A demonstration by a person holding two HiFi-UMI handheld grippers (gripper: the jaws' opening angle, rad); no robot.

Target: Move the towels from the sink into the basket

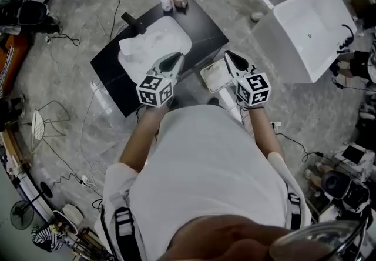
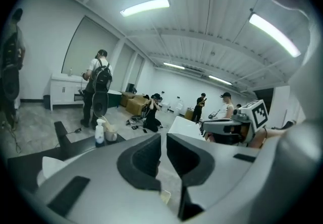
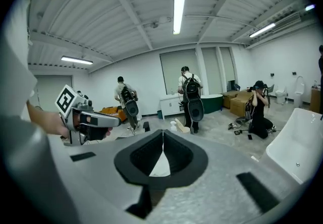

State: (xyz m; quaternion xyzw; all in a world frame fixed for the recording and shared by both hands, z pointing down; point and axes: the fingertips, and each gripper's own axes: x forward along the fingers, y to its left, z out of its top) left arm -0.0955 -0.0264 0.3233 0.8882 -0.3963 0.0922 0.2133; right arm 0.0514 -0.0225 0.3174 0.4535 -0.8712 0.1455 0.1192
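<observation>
White shirt (image 1: 205, 177) up close; left gripper (image 1: 175, 57) and right gripper (image 1: 230, 56) hang clenched and empty above the counter — towels (image 1: 150, 49) lie in the sink (image 1: 183, 38). Pickup not begun — next calls for opened jaws and a descent.

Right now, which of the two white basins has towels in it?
The small sink sunk in the black counter: crumpled white towels lie in it. The big bathtub on the right shows only its drain.
</observation>
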